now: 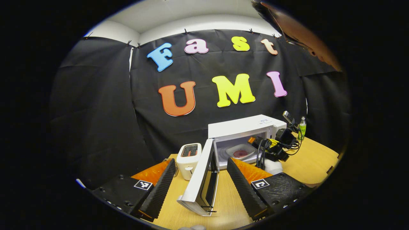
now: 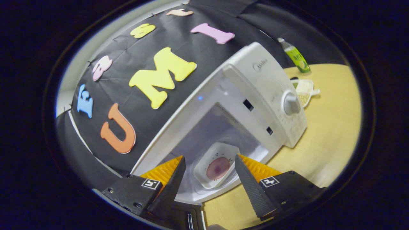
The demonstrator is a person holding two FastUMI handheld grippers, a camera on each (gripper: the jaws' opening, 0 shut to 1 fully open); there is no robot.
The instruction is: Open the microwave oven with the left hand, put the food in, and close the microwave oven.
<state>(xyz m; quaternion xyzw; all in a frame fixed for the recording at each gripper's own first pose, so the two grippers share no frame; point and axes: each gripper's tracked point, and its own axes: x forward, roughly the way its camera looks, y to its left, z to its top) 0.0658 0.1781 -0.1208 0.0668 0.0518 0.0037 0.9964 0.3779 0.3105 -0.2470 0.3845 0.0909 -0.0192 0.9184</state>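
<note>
Left tool [image 1: 198,185] wide open, holding nothing — swung-out door [image 1: 201,179] standing edge-on between its fingers, nearer than to the other. Right tool [image 2: 209,182] also open and empty — plate of food [image 2: 217,167] already inside microwave [image 2: 255,95].

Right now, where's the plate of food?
The plate of food sits inside the open microwave, seen between the right gripper's fingers; in the left gripper view it lies behind the open door.
</note>
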